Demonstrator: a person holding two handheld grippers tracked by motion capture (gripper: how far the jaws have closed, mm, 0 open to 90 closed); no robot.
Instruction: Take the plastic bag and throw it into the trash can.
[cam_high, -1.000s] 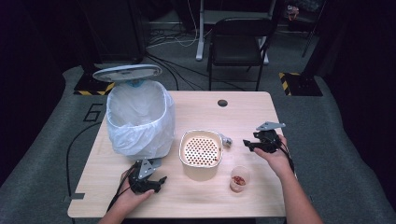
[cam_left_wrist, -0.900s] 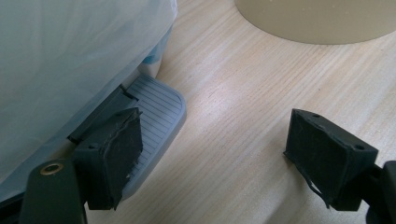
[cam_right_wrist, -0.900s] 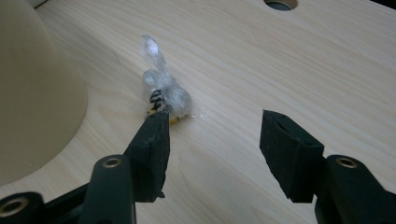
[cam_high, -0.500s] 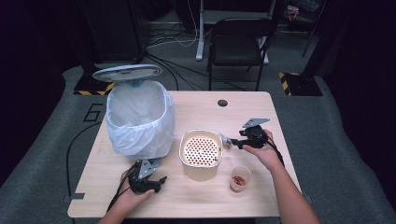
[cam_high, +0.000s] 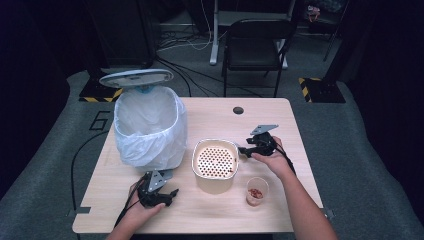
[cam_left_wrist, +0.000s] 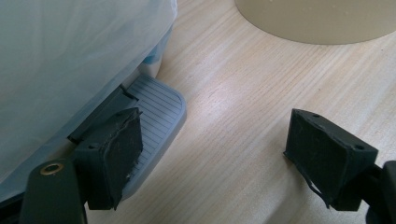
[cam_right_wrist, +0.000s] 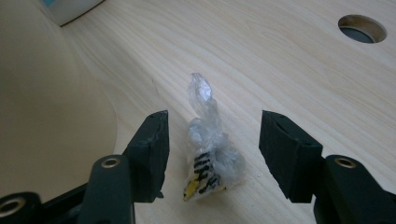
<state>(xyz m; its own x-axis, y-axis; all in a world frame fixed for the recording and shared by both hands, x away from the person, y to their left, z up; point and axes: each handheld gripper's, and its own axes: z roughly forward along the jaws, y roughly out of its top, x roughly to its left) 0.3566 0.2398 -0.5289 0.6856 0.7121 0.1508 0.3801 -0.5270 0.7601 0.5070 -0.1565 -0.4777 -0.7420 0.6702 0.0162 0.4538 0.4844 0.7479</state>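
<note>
I have the right gripper (cam_right_wrist: 212, 154) low over the desk (cam_right_wrist: 289, 60), its jaws apart on either side of a crumpled plastic wrapper (cam_right_wrist: 208, 161) without touching it, just beside the beige strainer pot (cam_high: 215, 162). My left gripper (cam_left_wrist: 215, 161) rests wide open, holding nothing, by the bin's pedal (cam_left_wrist: 154, 112).

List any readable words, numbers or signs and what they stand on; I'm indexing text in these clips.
"6": large pale numeral on the grey floor mat left of the table.
Black marks on a yellow and white patch of the crumpled wrapper between the right gripper's open jaws: too crumpled to read.
</note>
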